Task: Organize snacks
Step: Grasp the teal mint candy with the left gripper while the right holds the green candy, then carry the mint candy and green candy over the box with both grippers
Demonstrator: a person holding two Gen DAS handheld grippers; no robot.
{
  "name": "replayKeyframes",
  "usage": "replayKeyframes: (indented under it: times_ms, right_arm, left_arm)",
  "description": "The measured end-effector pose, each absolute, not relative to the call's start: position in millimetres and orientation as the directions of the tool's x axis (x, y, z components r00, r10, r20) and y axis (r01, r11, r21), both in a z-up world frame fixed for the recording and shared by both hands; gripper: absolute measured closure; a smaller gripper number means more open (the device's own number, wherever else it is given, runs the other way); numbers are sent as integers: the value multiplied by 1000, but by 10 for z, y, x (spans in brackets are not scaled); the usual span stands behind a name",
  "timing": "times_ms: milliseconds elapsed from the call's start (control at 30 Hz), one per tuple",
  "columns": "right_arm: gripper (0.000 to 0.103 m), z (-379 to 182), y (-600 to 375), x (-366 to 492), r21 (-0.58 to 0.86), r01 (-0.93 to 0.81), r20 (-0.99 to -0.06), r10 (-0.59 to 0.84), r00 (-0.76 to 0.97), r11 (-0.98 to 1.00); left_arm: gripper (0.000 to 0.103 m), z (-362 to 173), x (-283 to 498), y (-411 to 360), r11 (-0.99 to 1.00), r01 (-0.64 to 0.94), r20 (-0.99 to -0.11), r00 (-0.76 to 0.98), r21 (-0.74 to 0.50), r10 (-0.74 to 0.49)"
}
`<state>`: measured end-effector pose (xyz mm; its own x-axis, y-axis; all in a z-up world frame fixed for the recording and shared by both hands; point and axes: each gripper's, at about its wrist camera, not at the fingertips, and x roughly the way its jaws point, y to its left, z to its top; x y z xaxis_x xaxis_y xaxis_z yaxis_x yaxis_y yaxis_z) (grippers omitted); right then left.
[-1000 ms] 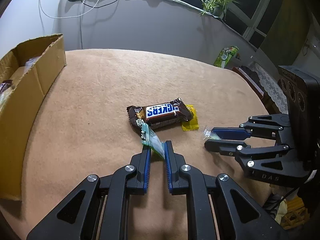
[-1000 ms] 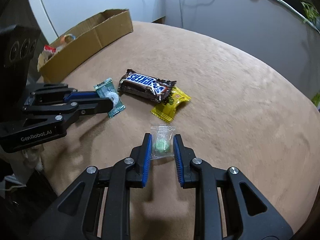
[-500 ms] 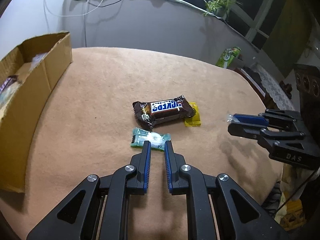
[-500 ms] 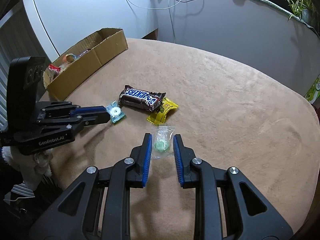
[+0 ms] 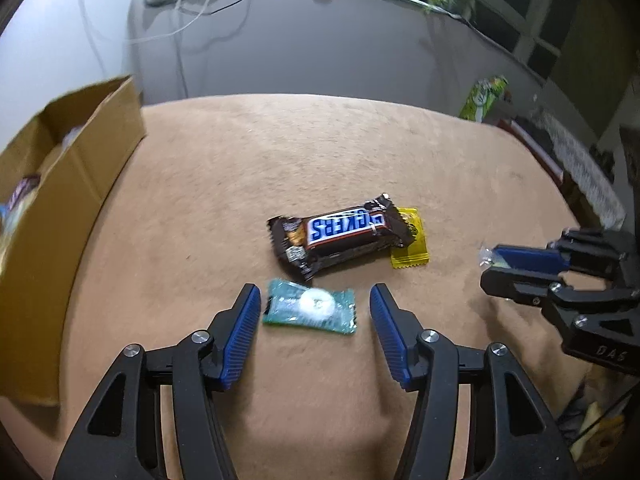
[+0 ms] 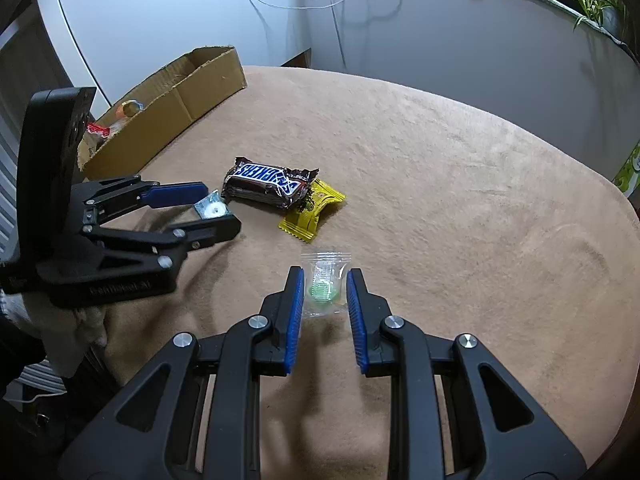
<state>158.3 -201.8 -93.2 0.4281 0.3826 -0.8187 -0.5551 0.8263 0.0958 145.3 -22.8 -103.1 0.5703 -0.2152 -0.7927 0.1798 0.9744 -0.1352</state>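
Observation:
My left gripper (image 5: 312,300) is open, its fingers either side of a teal mint candy (image 5: 310,306) that lies flat on the tan table cloth. A Snickers bar (image 5: 340,236) lies just beyond it, overlapping a yellow candy packet (image 5: 412,248). My right gripper (image 6: 322,284) is shut on a clear-wrapped green candy (image 6: 323,286) and holds it above the cloth. The right gripper also shows in the left wrist view (image 5: 492,266). The left gripper shows in the right wrist view (image 6: 218,212) with the mint (image 6: 212,210) between its fingers.
An open cardboard box (image 5: 68,184) with several snacks inside stands at the left edge of the table; it also shows in the right wrist view (image 6: 172,108). A green snack bag (image 5: 482,98) stands beyond the table's far right edge. A grey wall runs behind.
My left gripper has opened and let go of the teal mint, which now lies flat on the cloth. My right gripper has lifted a little, still holding the green candy.

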Motion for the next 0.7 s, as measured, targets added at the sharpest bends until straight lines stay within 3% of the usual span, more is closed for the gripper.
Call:
replayKeyframes:
  times_ms: [100,167,267,700]
  right_arm:
    - [80,-957,-2009,1594,93,-555,-821,379,427,827]
    - [80,-967,-2012,1608,96,-550,-821,378,427,830]
    - [80,-978,-2009,1630,98,-542,-821,375,430,835]
    - [80,-760,-1969,1590,86,-548,-795,389,465,832]
  left_arm:
    - [49,-1044,1416,-298,973,206,-784,584,-107,-210]
    - [62,-1043,1408,-293,974,203,-781,590,-102,-205]
    - [70,-1050,1417,-255,973,202,-780,590,-108,-209]
    - [72,-882,1241,-127,969,193,-746,620,-154,-242]
